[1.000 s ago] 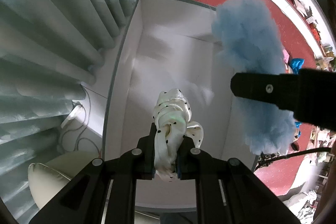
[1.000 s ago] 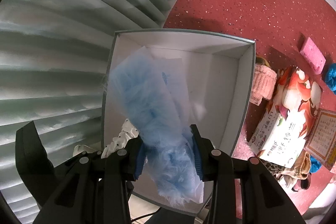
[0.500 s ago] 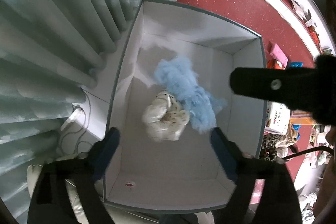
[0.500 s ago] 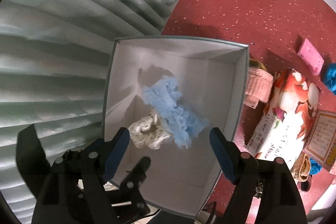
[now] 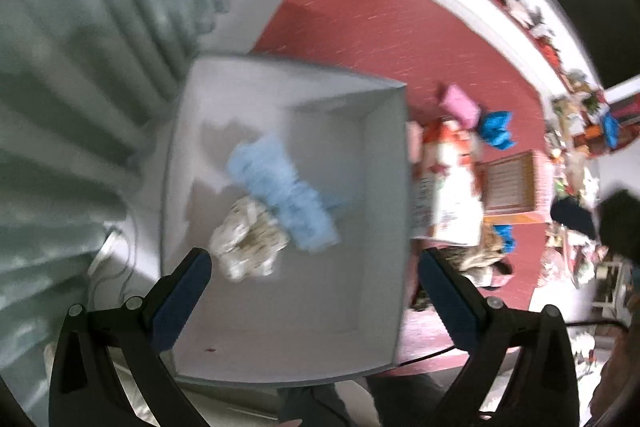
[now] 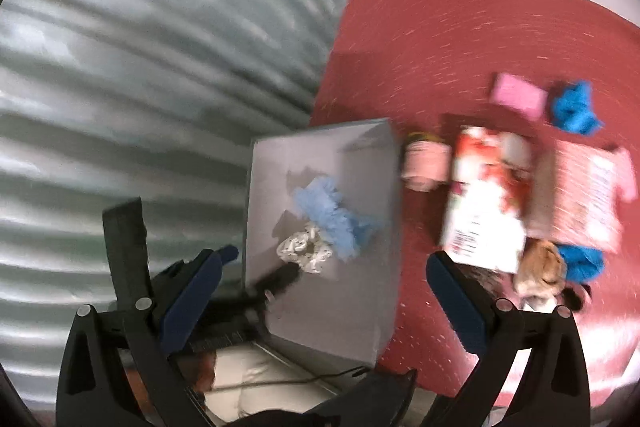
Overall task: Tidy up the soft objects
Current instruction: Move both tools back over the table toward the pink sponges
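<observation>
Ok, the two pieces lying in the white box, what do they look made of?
Blue piece: fluffy, probably plush or fleece; its edges look fuzzy. Spotted cream piece: thin, smooth fabric, perhaps satin, bunched into folds. White box: matte, stiff walls, likely cardboard. Blur leaves all this uncertain.

Fluffy pale-blue soft piece [image 5: 284, 191] lying slantwise on white box [image 5: 376, 267] floor, touching crumpled cream, seemingly dark-spotted fabric [image 5: 248, 239] beside it

Nothing can be read from here. The red-and-white printed bag [image 6: 486, 195] right of centre and the pink sheet [image 6: 582, 201] beside it carry marks, but blur smears them past reading.
</observation>
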### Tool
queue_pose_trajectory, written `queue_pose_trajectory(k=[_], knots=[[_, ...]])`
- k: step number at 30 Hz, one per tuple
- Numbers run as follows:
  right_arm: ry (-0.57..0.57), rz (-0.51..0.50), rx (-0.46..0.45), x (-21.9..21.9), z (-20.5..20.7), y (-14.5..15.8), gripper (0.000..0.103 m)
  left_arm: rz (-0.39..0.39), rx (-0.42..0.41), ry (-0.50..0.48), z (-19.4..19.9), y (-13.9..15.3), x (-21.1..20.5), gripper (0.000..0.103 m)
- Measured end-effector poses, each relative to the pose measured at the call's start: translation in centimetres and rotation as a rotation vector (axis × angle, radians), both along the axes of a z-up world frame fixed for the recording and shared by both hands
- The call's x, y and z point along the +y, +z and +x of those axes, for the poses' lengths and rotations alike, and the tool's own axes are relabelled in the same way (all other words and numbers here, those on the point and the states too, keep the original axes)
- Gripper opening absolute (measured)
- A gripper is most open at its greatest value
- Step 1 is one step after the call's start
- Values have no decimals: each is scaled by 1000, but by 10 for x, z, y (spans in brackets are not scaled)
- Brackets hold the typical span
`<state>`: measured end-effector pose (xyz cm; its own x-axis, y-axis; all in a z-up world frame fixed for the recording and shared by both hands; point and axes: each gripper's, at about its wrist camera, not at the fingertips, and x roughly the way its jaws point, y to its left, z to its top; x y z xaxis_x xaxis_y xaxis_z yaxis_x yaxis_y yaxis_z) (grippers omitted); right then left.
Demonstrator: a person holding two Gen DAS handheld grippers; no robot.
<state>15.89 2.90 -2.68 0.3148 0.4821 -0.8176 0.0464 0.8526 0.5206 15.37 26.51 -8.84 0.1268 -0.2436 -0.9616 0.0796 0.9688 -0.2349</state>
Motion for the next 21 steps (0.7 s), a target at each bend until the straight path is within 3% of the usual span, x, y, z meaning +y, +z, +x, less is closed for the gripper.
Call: queue_pose_trajectory(k=[7, 11, 13, 17, 21], knots=[[-324, 46, -2, -119, -51, 17, 103, 15, -120, -118, 24, 42, -66, 103], [-542, 52, 43, -188, -69, 4, 103, -6, -149, -192, 45, 55, -119, 103], [-637, 25, 91, -222, -68, -9, 103, 20, -175, -220, 58, 57, -144, 103], [-761, 24, 158, -271, -64, -38, 103, 76, -196, -270, 92, 44, -192, 103], [-866, 112, 248, -303, -47, -81, 103, 162, -192, -370, 127, 8, -240, 103]])
